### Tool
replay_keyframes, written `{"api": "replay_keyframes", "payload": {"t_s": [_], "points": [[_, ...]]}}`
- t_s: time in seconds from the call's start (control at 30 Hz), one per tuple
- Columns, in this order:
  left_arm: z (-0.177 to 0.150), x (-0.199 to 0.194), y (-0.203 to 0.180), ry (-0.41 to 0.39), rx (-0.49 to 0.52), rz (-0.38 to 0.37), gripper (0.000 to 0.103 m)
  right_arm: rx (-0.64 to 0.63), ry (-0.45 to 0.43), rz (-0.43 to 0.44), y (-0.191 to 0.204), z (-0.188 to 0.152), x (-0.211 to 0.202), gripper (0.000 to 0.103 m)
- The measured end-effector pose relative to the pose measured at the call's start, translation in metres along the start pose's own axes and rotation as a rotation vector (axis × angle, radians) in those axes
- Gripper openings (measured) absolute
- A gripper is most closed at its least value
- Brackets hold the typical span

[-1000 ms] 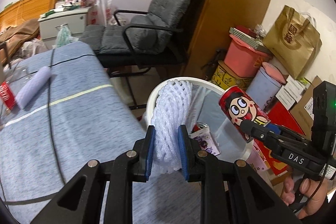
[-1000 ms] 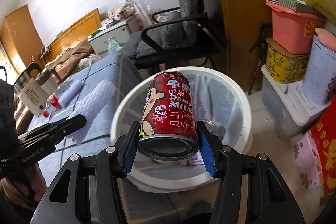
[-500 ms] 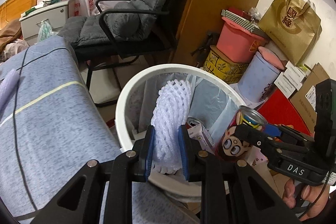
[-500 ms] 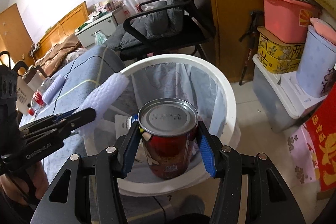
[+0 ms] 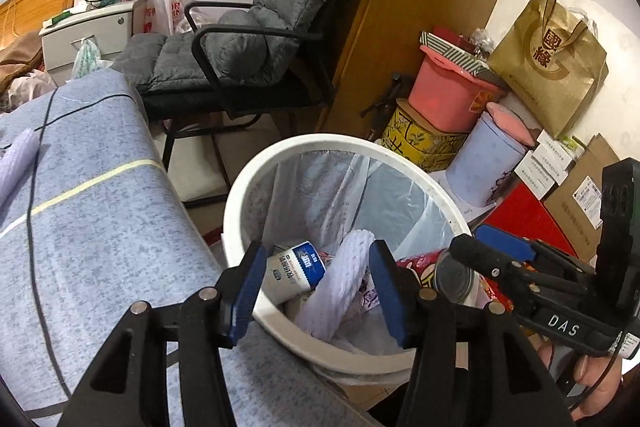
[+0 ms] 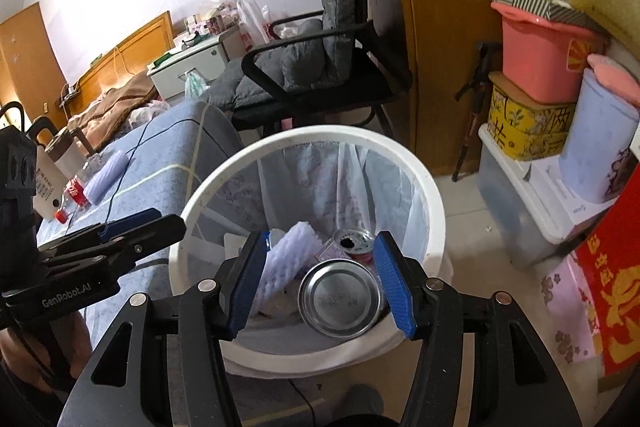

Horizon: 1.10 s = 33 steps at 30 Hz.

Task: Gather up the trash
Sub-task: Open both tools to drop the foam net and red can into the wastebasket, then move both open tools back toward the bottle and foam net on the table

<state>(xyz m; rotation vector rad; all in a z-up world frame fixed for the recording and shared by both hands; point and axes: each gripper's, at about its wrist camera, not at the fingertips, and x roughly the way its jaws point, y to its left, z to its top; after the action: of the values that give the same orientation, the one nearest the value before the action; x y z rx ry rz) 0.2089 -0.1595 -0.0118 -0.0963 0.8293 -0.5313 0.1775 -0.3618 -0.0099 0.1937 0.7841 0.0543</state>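
The white bin [image 5: 280,163] with a clear liner stands beside the blue bed. My left gripper [image 5: 318,291] hovers over the bin's near rim with its jaws opening. The white foam net [image 5: 344,275] slumps inside the bin between the pads, and neither pad presses on it. My right gripper [image 6: 320,283] is also over the bin, its jaws opening. The red milk can [image 6: 340,303] lies bottom-up between them, clear of the left pad. A blue-and-white carton [image 5: 296,267] and an opened can [image 6: 354,241] lie in the bin too.
A second foam net [image 6: 106,177] and a red-labelled bottle [image 6: 74,191] lie on the bed [image 5: 100,227], crossed by a black cable [image 5: 34,187]. A grey padded chair [image 5: 240,59] stands behind the bin. Pink tub [image 5: 452,95], yellow box [image 5: 420,143] and red box [image 5: 524,211] crowd the right.
The left jaws opened and let the foam net fall into the bin. The right jaws widened, and the can tipped bottom-up and sank lower into the bin.
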Motion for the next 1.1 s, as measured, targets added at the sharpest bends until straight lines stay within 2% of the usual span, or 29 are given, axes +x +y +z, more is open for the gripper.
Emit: {"api": "replay_keyframes", "payload": {"t_s": [0.23, 0.6, 1.1], "points": [[-0.005, -0.024, 0.004, -0.036, 0.001, 0.023, 0.055, -0.024, -0.016, 0.016, 0.015, -0.001, -0.014, 0.057], [-0.020, -0.067, 0.017, -0.094, -0.026, 0.064, 0.055, -0.101, -0.041, 0.091, 0.057, -0.007, -0.036, 0.057], [-0.050, -0.111, 0.056, -0.148, -0.101, 0.169, 0.055, -0.191, -0.055, 0.186, 0.102, -0.020, -0.046, 0.057]]}}
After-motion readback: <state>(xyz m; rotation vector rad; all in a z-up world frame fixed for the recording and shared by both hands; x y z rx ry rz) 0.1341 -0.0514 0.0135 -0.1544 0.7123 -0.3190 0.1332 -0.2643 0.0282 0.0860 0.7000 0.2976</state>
